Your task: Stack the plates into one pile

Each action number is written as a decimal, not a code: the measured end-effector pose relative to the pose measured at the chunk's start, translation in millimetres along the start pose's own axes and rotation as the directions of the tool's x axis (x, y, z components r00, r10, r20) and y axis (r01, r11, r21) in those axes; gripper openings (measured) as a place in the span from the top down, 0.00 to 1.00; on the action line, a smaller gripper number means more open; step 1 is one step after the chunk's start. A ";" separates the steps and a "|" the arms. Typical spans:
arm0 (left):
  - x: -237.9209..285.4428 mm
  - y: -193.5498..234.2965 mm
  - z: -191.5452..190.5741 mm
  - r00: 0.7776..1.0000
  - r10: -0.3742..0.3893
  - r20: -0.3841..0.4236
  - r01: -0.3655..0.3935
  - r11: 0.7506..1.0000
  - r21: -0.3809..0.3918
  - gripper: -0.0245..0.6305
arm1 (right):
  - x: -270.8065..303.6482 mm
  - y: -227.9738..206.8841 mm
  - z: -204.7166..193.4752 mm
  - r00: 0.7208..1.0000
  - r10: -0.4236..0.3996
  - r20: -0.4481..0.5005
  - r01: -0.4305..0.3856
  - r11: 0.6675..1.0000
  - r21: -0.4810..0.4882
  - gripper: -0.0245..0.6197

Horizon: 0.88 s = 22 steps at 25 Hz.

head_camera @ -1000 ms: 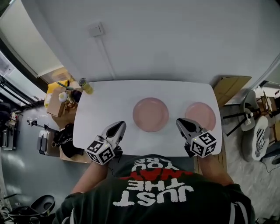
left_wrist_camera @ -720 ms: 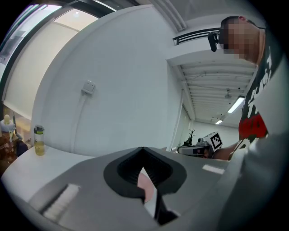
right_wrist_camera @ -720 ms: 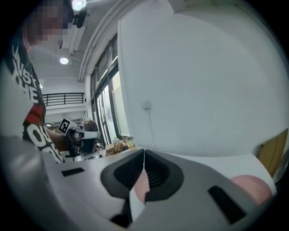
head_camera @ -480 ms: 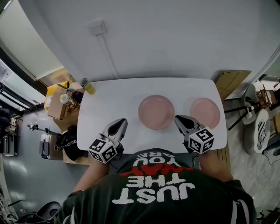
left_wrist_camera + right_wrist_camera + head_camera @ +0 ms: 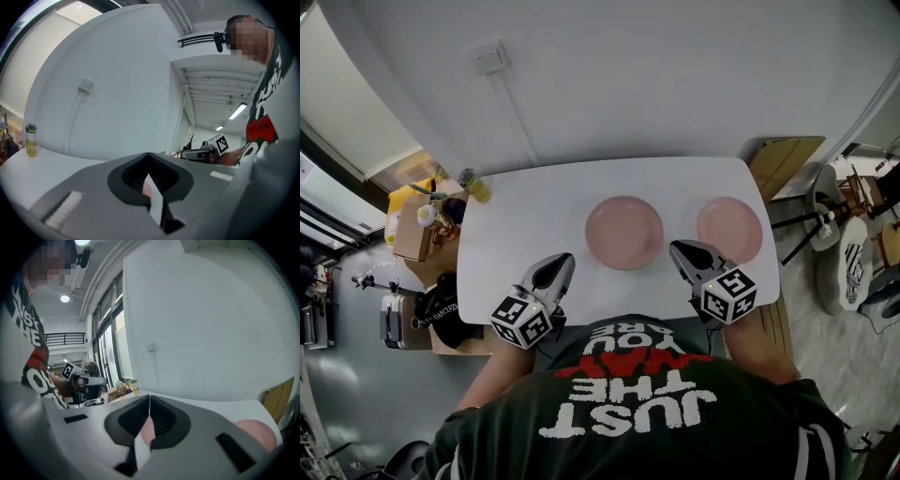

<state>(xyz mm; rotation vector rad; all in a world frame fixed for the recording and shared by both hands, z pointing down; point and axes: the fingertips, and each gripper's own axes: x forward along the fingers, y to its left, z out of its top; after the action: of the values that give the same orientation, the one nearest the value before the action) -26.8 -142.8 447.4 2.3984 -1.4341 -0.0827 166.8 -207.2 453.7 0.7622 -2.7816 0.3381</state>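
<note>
Two pink plates lie apart on the white table [image 5: 525,234]. One plate [image 5: 623,232] sits at the table's middle, the other plate [image 5: 729,230] toward the right end. My left gripper [image 5: 559,263] hovers at the near edge, left of the middle plate, jaws shut with nothing in them. My right gripper [image 5: 682,252] sits between the two plates at the near edge, also shut and empty. In the right gripper view the right plate [image 5: 257,433] shows at lower right, and a pink sliver of the middle plate [image 5: 148,431] shows behind the closed jaws.
A yellow-green bottle [image 5: 474,184] stands on the table's far left corner, also visible as a bottle [image 5: 31,140] in the left gripper view. A box of clutter [image 5: 417,220] sits off the left end. A cardboard piece [image 5: 783,157] leans past the right end. A wall runs behind the table.
The head view has shifted a little; both grippers stay near the table's front edge, shut. The plates have not moved on the table.
</note>
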 end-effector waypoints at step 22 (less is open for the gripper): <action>140.8 -121.9 -57.8 0.903 -0.354 -0.243 0.365 0.931 0.000 0.95 | -131.3 -82.6 -17.2 0.952 -0.301 0.058 0.296 0.952 0.082 0.95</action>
<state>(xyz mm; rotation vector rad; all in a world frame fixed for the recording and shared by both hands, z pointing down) 157.6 -196.9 480.2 2.5797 -0.8838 0.1481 322.7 -210.0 445.5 1.2160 -2.6713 0.3603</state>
